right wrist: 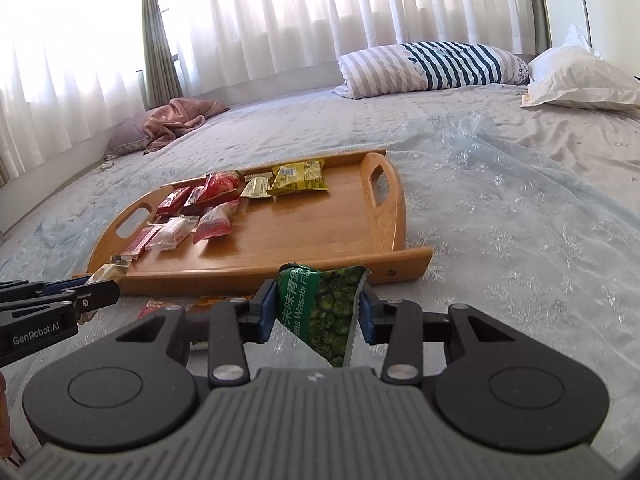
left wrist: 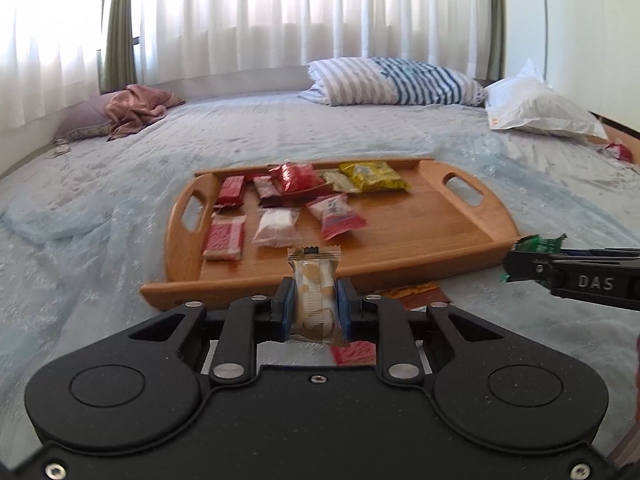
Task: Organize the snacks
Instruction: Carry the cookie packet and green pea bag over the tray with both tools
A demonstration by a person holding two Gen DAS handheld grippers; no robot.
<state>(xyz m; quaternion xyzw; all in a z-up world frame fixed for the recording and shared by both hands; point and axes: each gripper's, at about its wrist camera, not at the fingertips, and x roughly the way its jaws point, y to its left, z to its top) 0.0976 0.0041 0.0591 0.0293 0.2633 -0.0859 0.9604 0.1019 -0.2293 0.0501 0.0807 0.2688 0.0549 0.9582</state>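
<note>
Black plastic links and blue pads of the left claw (left wrist: 316,304) were nearest; it was closed tight on a small cream snack packet (left wrist: 314,292) with crimped ends, held upright between the pads. Beside it, the right claw (right wrist: 318,308) gripped a green wasabi pea packet (right wrist: 324,312), a glossy foil bag with a serrated edge, squeezed and crumpled between its blue pads; the jaws stood only partly closed because of the bag's width.

Both claws were just in front of the near rim of a wooden tray (left wrist: 400,256), smooth and honey-coloured, with rounded corners and a cut-out handle at each short end. The tray lay on a bed (left wrist: 280,132) covered with a pale blue embroidered spread, wrinkled around the tray. On the left part of the tray lay several small packets: red wrappers (left wrist: 231,190), a translucent white packet (left wrist: 278,226), a pink-and-white packet (left wrist: 336,214), and a larger yellow packet (left wrist: 374,176) at the far side. The right half of the tray was bare wood.

Between the tray and the claws, an orange-brown flat packet (left wrist: 418,296) and a red one (left wrist: 356,352) lay on the spread. Far behind lay a striped pillow (left wrist: 392,80), a white pillow (left wrist: 536,108) and crumpled pink cloth (left wrist: 138,106), under sheer white curtains (left wrist: 320,12).
</note>
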